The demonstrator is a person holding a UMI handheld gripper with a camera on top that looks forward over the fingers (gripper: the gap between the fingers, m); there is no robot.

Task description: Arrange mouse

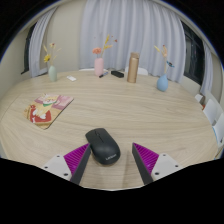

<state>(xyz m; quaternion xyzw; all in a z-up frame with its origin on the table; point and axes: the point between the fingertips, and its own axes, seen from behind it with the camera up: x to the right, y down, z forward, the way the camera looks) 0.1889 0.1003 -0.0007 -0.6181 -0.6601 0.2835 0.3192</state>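
A black computer mouse [102,146] lies on the light wooden table [150,110]. It rests between my two fingers, nearer the left one. My gripper [112,160] is open, its magenta pads [77,156] spread wide, with a gap between the mouse and each pad, wider on the right. The mouse's rear end points toward me.
At the table's far edge stand a blue vase [52,70], a pink vase [98,66], a tan cylinder [132,67] and a light blue vase [162,82], each vase with flowers. Coloured cards [48,110] lie at the left. White curtains hang behind.
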